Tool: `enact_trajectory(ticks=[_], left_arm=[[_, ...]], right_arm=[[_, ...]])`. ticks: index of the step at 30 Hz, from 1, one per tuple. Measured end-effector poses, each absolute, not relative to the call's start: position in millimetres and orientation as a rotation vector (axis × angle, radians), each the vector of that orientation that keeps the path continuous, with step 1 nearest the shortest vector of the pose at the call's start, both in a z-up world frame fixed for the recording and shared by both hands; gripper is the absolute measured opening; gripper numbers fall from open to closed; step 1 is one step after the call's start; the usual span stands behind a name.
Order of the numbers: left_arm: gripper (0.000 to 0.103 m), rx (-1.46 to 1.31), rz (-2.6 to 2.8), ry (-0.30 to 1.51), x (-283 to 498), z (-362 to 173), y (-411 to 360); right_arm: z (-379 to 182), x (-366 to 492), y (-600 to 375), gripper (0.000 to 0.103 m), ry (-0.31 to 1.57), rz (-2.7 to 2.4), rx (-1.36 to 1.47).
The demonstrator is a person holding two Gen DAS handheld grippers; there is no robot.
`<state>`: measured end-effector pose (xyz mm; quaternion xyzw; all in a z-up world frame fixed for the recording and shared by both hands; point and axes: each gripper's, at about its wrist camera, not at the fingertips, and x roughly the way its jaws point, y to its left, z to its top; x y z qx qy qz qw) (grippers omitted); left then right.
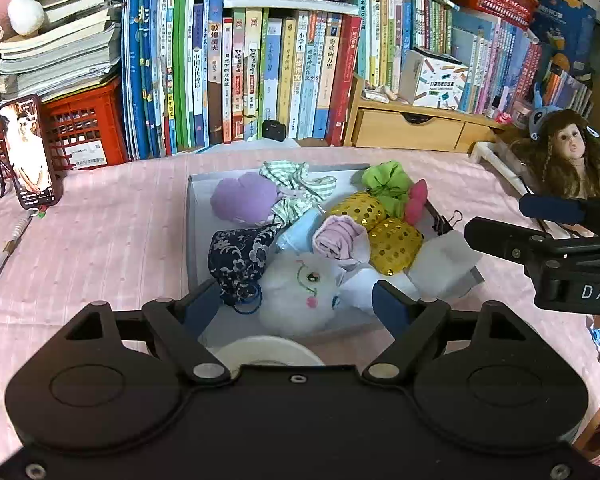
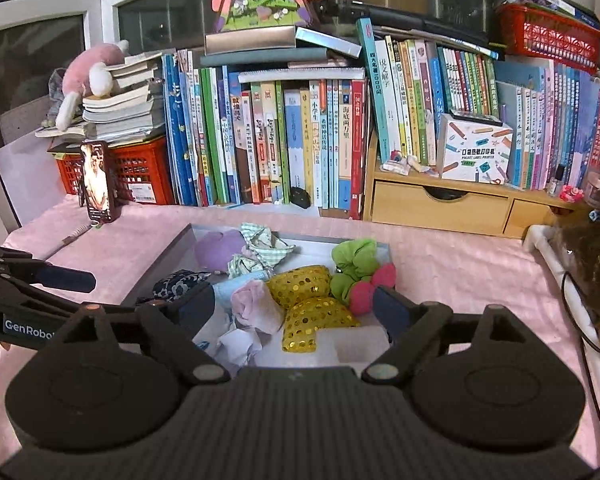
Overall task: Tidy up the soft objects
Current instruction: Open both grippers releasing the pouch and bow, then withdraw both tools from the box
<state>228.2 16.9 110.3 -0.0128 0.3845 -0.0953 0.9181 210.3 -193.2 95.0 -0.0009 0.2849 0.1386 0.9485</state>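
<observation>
We read "GenRobo", cut off by the black housing in front, on the left gripper (image 2: pixel 66 280) at the left edge of the right wrist view. In the left wrist view, the right gripper (image 1: pixel 548 216) at the right edge carries the letters "DAS" (the rest runs out of frame). At the right of the right wrist view, a white box (image 2: pixel 476 152) on the wooden drawer unit (image 2: pixel 440 204) reads "POCKET LABEL PRINTER". The book spines (image 2: pixel 300 140) bear Chinese titles we cannot make out reliably.
</observation>
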Motion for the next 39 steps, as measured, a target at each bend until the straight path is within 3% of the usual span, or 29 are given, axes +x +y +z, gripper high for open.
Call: enact_trajectory(ticks=[39], left_arm=[[0.085, 0.029, -0.237, 0.565, 99.8, 98.4, 13.6]], right_arm=[[73.5, 100.0, -199.2, 0.103, 0.429, 0.237, 0.004]])
